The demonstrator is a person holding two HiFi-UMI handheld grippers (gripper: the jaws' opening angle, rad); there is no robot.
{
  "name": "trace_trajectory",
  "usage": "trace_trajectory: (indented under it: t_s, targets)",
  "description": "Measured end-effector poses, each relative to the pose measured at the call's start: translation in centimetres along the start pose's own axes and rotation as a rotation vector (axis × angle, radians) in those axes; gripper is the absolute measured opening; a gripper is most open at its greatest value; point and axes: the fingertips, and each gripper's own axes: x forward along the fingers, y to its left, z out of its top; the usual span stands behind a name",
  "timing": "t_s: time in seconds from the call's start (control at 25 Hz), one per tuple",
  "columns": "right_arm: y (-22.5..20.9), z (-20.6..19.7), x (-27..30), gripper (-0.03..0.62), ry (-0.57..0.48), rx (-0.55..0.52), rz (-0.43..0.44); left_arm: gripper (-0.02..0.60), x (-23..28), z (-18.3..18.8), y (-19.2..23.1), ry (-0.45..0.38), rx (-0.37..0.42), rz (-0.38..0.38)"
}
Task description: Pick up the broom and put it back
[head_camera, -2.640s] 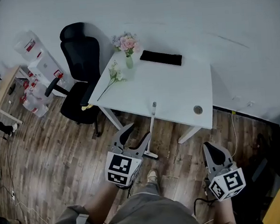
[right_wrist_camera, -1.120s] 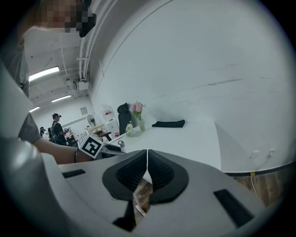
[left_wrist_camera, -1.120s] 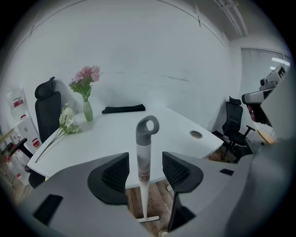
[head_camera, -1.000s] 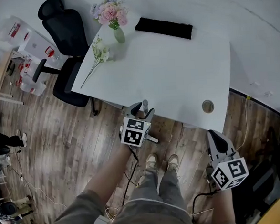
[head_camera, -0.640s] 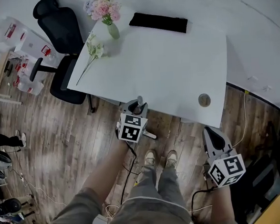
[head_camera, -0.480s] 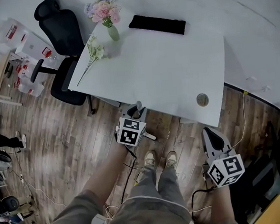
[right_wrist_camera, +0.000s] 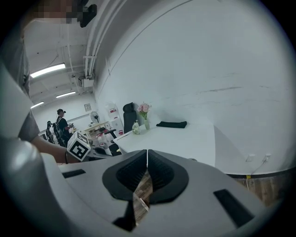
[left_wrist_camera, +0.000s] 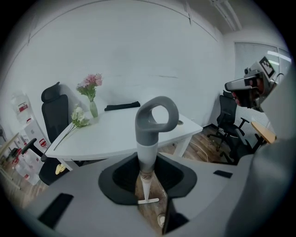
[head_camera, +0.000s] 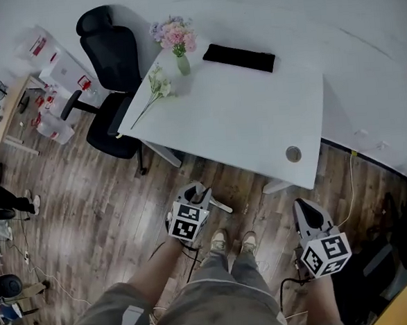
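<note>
Left hand-held gripper (head_camera: pixel 196 191), lower centre of the head view, is clenched on the broom (left_wrist_camera: pixel 150 134) just below its grey looped top. The broom is upright, head down toward the wooden floor (head_camera: pixel 88 201), near the white tabletop (head_camera: pixel 242 114). Right hand-held gripper (head_camera: pixel 302 207), lower right, is closed and empty.

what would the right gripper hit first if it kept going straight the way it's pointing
Probably the near corner of the white table, just beyond the right gripper, whose jaws are closed. It tilts downward, so it could instead slip under the edge and reach the wooden floor; depth is unclear.
</note>
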Motion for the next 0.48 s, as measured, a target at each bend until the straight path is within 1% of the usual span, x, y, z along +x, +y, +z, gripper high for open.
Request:
trace_trajectory:
  t_s: [0.16,0.32,0.48]
  targets:
    - [1.1,1.7,-1.3,0.034,-0.022,-0.02,-0.005,0.112,-3.8,1.9,-0.7,-0.059,0.032,-0.011]
    - [1.8,4.6,-3.0,0.034,-0.085,-0.076,-0.003,0.112,-7.3,5.9,-2.0,-0.154,0.084,-0.036]
    - [2.4,7.9,-5.1,0.034,-0.163,-0.133,-0.021,0.112,-10.6,9.9,-2.9,-0.239,0.102,-0.052]
